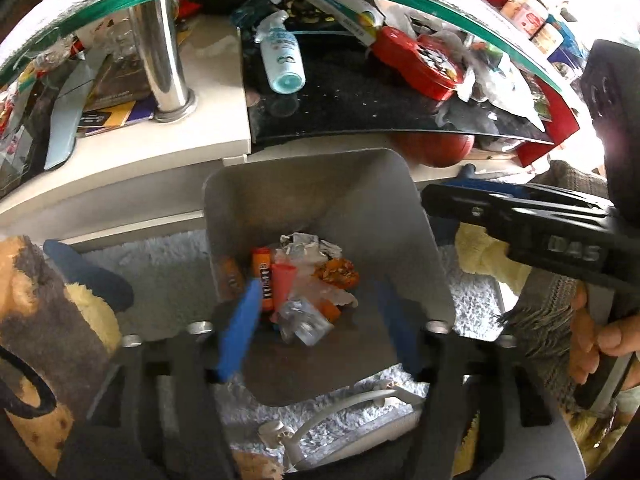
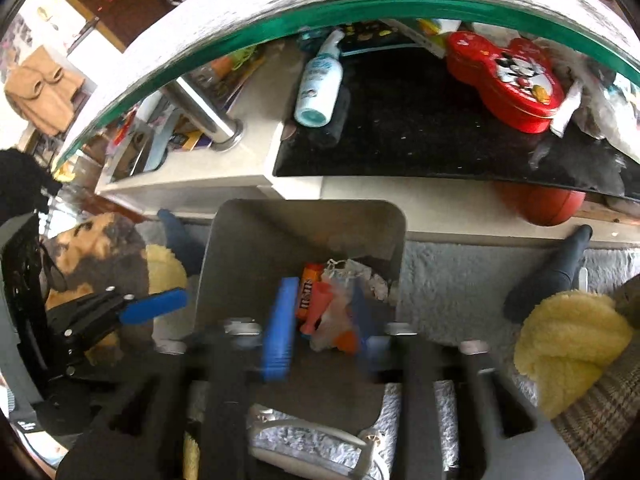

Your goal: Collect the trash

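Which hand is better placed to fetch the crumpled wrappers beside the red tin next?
Right, probably. The right gripper sits open at the right rim of the bin, nearer the crumpled wrappers; the left gripper hangs over its middle.

Grey bin (image 1: 372,200) on the rug, trash piled at its bottom.

Inside lie an orange M&M's tube (image 1: 265,280), a red tube (image 1: 282,284), crumpled clear plastic (image 1: 304,320), foil scraps (image 1: 304,242) and an orange wrapper (image 1: 338,272), heaped together.
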`<state>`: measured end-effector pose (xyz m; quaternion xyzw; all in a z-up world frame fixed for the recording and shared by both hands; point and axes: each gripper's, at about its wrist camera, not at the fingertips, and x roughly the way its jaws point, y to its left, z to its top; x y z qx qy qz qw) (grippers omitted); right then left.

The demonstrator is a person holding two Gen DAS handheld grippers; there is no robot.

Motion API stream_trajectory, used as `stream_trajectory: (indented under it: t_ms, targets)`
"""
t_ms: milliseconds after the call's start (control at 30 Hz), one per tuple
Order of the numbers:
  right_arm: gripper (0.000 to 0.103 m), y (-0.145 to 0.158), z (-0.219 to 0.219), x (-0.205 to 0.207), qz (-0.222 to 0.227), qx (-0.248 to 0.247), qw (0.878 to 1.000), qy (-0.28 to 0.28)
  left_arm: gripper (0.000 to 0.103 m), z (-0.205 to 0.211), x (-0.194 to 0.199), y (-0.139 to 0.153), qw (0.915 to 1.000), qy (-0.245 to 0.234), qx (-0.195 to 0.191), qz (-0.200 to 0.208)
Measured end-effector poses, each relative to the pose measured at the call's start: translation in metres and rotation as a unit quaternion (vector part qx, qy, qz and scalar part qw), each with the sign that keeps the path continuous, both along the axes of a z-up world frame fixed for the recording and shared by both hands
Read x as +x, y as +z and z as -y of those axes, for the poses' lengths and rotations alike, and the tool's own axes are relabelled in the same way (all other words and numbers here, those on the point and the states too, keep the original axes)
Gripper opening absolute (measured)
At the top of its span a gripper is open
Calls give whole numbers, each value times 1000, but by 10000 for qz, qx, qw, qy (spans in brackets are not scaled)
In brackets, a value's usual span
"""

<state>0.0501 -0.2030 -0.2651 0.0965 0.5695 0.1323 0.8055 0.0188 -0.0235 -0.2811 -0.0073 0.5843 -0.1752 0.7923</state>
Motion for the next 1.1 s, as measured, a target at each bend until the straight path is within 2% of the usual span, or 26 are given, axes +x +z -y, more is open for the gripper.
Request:
stream_trajectory:
  t_ms: [67,133,167,333,500,700,933,1000,1100]
  targets:
    - [80,5,6,1,115,-120,9998,-91,88,-5,1,3,9999,100,81,67]
    - [94,10,12,3,193,-228,9994,-159,95,-11,2,8,9995,220,169,177]
    - [100,13,15,4,250,-315,9990,-191,95,-14,2,10,9993,252,194,205]
    - [100,35,30,8,531,-540,9967,-284,95,-24,6,33,9977,383,282,482]
    - [100,65,36,8,853,-526,9944,-324,95,-31,9,70,9937,466,330,965]
    - [100,112,34,1,1571,-601,9851,-354,95,-38,10,118,9857,659,317,1520]
    - [100,159,35,-10,2217,-936,9684,-658,95,-39,-1,182,9685,771,221,2356]
    - [100,174,36,-14,2403,-949,9635,-694,95,-37,-6,202,9622,736,196,2615]
    - [100,201,37,-24,2726,-1161,9521,-762,95,-31,-16,229,9490,728,395,3043]
